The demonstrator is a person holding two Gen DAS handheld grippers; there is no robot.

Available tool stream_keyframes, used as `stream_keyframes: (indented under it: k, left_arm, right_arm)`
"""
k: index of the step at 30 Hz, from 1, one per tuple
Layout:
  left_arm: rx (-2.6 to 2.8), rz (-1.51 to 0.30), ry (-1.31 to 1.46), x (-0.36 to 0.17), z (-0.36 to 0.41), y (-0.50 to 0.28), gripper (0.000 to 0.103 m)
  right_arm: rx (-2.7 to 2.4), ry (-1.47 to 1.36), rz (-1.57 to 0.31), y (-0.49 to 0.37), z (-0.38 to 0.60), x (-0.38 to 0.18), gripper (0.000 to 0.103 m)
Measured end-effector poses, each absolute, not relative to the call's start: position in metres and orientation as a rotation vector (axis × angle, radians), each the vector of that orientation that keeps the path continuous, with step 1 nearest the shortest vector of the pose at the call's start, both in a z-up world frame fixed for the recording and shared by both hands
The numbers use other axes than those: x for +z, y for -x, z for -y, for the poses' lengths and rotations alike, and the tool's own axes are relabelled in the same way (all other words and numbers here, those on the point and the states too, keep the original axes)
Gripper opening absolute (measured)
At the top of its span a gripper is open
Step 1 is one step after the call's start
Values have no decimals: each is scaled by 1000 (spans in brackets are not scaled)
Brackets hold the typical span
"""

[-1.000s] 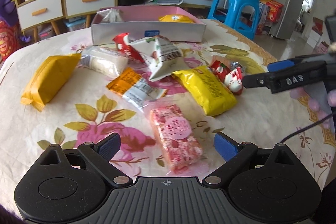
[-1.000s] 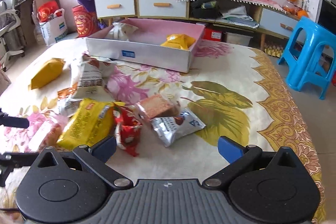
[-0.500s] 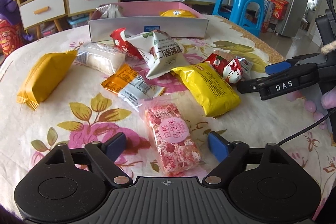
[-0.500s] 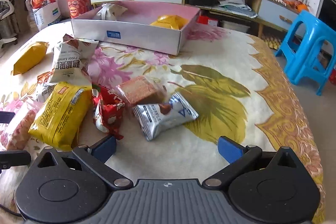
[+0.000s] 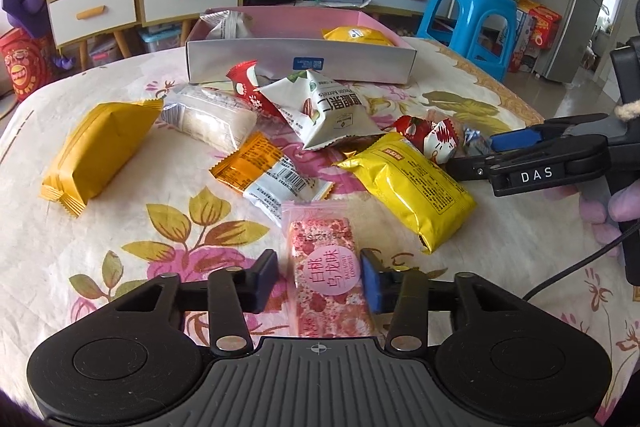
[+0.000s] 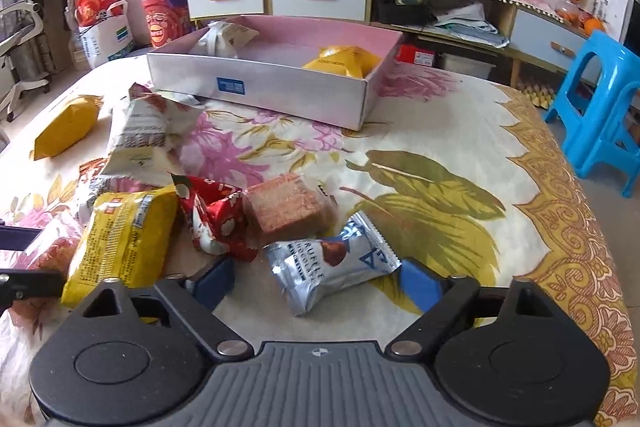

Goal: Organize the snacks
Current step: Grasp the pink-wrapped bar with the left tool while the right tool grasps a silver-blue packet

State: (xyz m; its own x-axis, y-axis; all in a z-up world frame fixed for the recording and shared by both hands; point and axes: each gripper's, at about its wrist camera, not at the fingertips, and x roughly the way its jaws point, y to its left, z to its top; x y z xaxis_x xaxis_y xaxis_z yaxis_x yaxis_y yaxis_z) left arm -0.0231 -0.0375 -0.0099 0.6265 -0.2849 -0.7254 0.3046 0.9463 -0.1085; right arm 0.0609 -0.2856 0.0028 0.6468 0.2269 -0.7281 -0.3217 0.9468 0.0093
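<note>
Item one, pink snack bar (image 5: 328, 275): lies flat on the flowered bench (image 5: 120, 227), directly between the jaws of the left gripper (image 5: 319, 277). We note its long axis runs away from the camera, along the line of the fingers, so the jaws cross its narrow width. They are closing; the right pad appears at the wrapper's edge, the left pad still just apart, so we do not count it as gripped yet.

Item two, silver packet (image 6: 332, 267): lies between the jaws of the right gripper (image 6: 316, 283), long axis set slantwise across them. These jaws are also closing, wide as yet, pads clear of the foil.

Destination, as we judge it: the pink-lined box (image 5: 300, 57) at the far side of the bench, already holding two packets.

Each hand is nearest its own item.
</note>
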Motion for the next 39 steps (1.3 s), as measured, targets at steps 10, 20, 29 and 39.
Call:
stream_keyframes:
  k: [10,20,29,39]
  left_arm:
    - [-357,-854,32,-5,32,20,30]
    - [-354,-846,60,3,25,20,30]
    - [-352,-827,84,13,20,17,30]
    - [-343,-790,113,28,24,5,30]
  right_arm:
    - [393,141,-813,-57,276,10,19]
    - [414,103,-820,-54,280,18,8]
    - [434,92,-800,-50,278,31,7]
    - [424,28,-767,-58,274,46,7]
